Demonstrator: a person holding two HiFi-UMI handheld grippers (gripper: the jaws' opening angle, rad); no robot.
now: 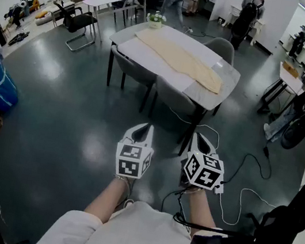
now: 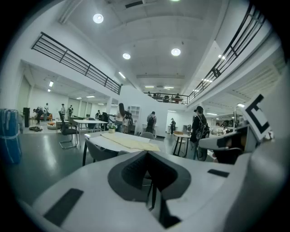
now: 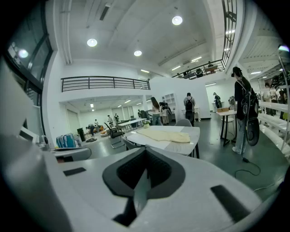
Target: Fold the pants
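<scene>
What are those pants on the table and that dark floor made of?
The pants look like soft matte cloth, perhaps cotton: pale beige, lying limp and flat. The floor seems polished concrete or resin: dark grey, seamless, with glossy bright patches.

Pretty bright and even, lit from round ceiling lamps [image 2: 98, 18] high above the table [image 1: 229, 75]. Soft glare off the glossy floor [image 1: 59, 84] left of the table. Heavy fisheye bending and black corners in both gripper views, bit soft up close.
</scene>
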